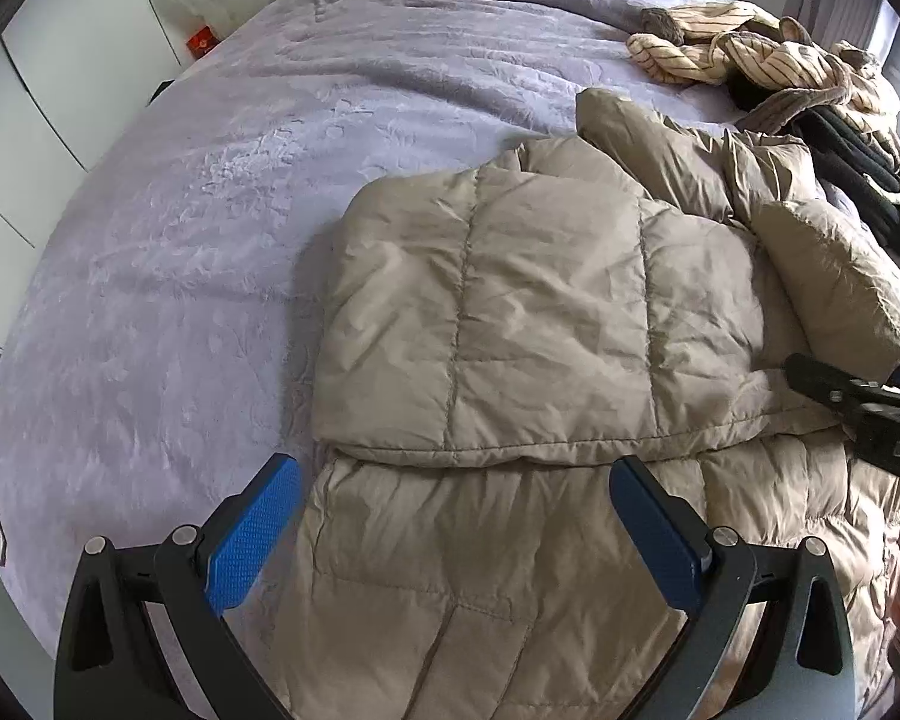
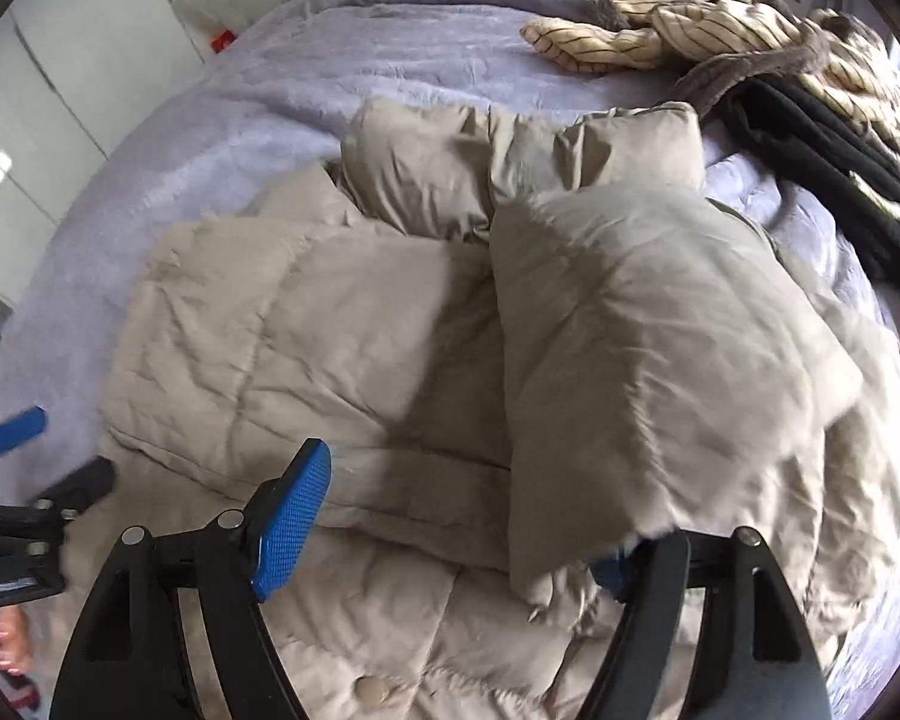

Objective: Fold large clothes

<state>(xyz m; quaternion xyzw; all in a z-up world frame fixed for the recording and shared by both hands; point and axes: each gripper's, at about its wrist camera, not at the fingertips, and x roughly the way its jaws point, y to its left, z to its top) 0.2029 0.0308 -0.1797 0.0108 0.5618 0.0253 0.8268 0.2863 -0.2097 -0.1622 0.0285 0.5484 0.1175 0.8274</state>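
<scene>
Both grippers (image 1: 455, 525) (image 2: 468, 540) gape wide — over beige puffer jacket (image 1: 510, 312).

Puffer jacket (image 1: 546, 324): khaki-beige, quilted in stitched panels. Bed blanket (image 1: 210, 228): lavender-grey, faintly embossed floral. Striped garment (image 1: 744, 48): cream with thin dark pinstripes, grey-brown trim. Folded garment (image 2: 822, 138): black. Gripper pads (image 1: 252, 540): bright blue, dimpled; gripper frames black.
</scene>
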